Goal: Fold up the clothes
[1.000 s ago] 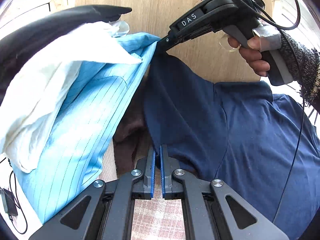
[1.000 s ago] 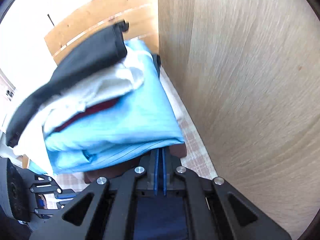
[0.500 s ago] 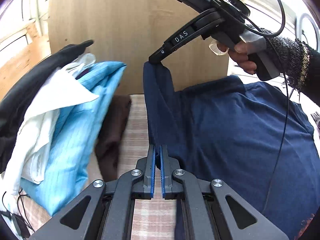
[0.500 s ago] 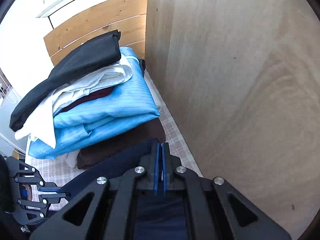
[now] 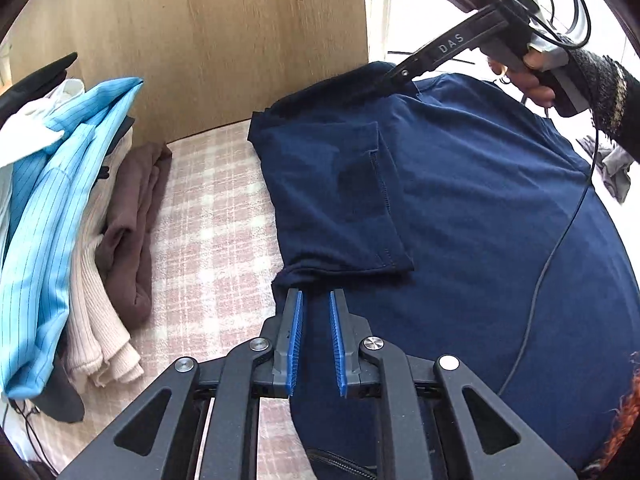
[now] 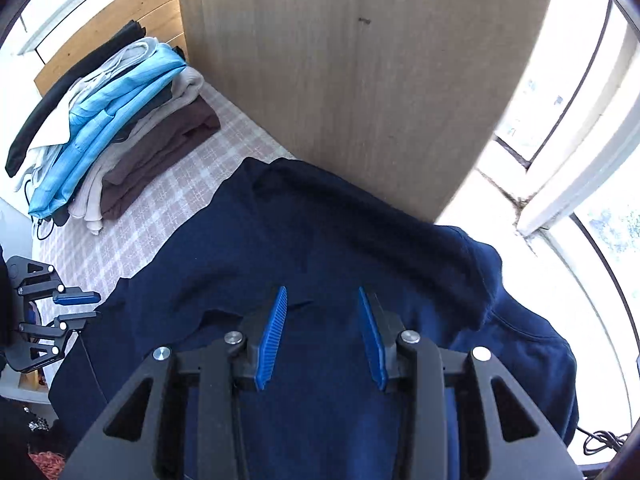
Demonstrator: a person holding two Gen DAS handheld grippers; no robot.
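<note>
A navy T-shirt point(image 5: 460, 200) lies spread on the checked cover point(image 5: 208, 220), one sleeve point(image 5: 340, 200) folded in over its body. My left gripper point(image 5: 316, 296) hovers over the shirt's near left edge. Its jaws are opening, and the pads point(image 5: 295, 336) press on nothing, with only flat cloth below. In the right wrist view the shirt point(image 6: 320, 232) fills the foreground, its far edge against the wooden panel. My right gripper point(image 6: 322, 292) stands over that far part, jaws opening, nothing pinched between them. It also shows in the left wrist view, the right gripper point(image 5: 394, 76), held by a hand.
A stack of folded clothes point(image 5: 60, 200), with light blue striped, cream and brown pieces, sits left of the shirt. An upright wooden panel point(image 5: 200, 40) borders the far side. A window point(image 6: 580, 120) is at the right. A thin cable point(image 5: 552, 256) trails across the shirt.
Both grippers held the shirt's edge, shut, lifted near the stack. They have swung right and down, the shirt now lies flat, and both sets of jaws have parted and let go.
</note>
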